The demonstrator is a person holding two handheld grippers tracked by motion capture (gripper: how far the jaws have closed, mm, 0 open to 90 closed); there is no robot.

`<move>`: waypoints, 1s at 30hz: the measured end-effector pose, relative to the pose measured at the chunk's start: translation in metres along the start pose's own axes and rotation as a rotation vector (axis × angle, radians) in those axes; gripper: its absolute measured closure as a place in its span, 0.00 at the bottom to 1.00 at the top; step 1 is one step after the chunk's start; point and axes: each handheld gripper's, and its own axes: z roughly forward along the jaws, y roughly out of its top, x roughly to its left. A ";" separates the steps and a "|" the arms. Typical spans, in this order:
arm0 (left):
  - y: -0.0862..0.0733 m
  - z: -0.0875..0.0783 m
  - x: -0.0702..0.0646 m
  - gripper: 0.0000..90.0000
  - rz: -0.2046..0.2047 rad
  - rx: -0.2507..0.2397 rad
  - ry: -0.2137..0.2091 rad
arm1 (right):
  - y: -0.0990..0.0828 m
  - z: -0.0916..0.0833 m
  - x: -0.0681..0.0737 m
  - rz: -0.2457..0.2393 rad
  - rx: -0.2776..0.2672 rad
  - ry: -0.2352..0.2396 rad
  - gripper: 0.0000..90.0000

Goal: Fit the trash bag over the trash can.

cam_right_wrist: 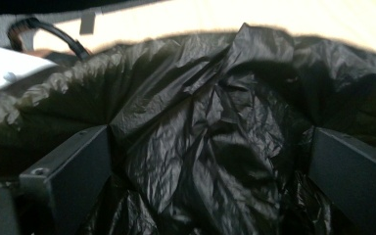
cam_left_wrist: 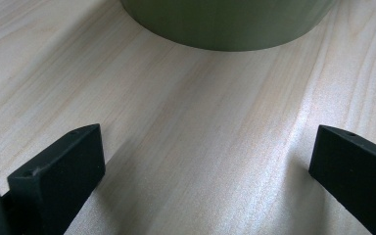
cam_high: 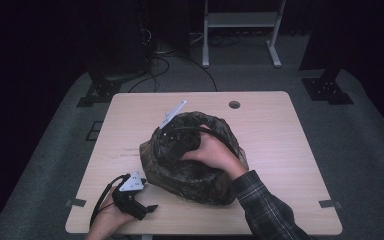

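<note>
- From above, light pools on your table (cam_high: 280,150) while the room around it sinks into near black; the corners vignette hard.
- Your black bag (cam_high: 195,160) swallows the light there, its folds barely readable.
- In your left gripper view the wood is bright and evenly lit, with a soft sheen between the jaws and a faint shadow under the green container (cam_left_wrist: 230,24) ahead.
- In your right gripper view it's dim and slightly blurred; the plastic glints on its creases, and the tabletop beyond is overexposed.
</note>
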 end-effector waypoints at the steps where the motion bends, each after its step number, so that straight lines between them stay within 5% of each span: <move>1: 0.000 0.000 0.000 0.00 0.000 0.000 0.001 | 0.000 0.002 0.000 -0.002 0.019 -0.008 0.02; 7: 0.000 0.000 0.000 0.00 0.001 0.000 -0.001 | -0.003 0.009 -0.003 0.023 0.101 -0.006 0.02; 14: 0.000 0.000 0.000 0.00 0.002 0.000 -0.001 | 0.001 -0.025 -0.004 0.042 -0.017 -0.051 0.02; 23: 0.000 0.000 0.000 0.00 0.002 -0.001 -0.002 | -0.010 -0.024 -0.023 0.111 0.052 -0.136 0.02; 25: 0.000 0.000 0.000 0.00 0.002 0.000 -0.001 | -0.010 -0.021 -0.022 0.096 0.067 -0.162 0.02; 30: 0.000 0.000 0.000 0.00 0.002 0.000 -0.001 | -0.008 -0.032 -0.018 0.093 0.004 -0.144 0.02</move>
